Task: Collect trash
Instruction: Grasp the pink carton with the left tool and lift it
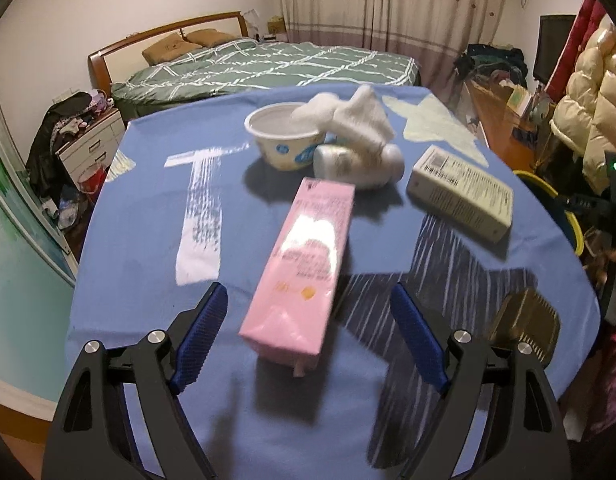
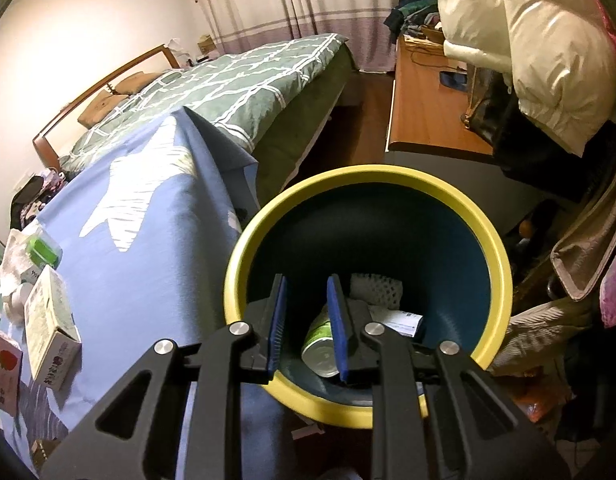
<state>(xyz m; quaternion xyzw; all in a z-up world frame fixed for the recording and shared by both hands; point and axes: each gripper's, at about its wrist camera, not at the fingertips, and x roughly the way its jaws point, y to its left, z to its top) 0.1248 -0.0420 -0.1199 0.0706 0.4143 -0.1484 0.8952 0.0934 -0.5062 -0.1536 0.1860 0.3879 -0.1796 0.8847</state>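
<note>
A pink carton [image 1: 301, 270] lies on the blue tablecloth [image 1: 139, 248], between the fingers of my left gripper [image 1: 314, 338], which is open and does not touch it. Behind it stand a paper bowl [image 1: 281, 136], crumpled white tissue [image 1: 356, 118], a white bottle on its side [image 1: 358, 162] and a beige box [image 1: 462, 192]. My right gripper [image 2: 308, 320] is open and empty over the yellow-rimmed bin [image 2: 496, 240]. A green-white can [image 2: 318, 340] and white paper [image 2: 378, 290] lie inside the bin. The pink carton [image 2: 5, 372] and beige box [image 2: 47, 324] show at the left of the right wrist view.
A brown comb-like object [image 1: 526, 326] lies at the table's right edge. The bin's rim [image 1: 548, 190] shows beyond that edge. A bed [image 1: 267, 66] is behind the table, a wooden desk [image 2: 428, 104] and hanging coats [image 2: 540, 40] to the right.
</note>
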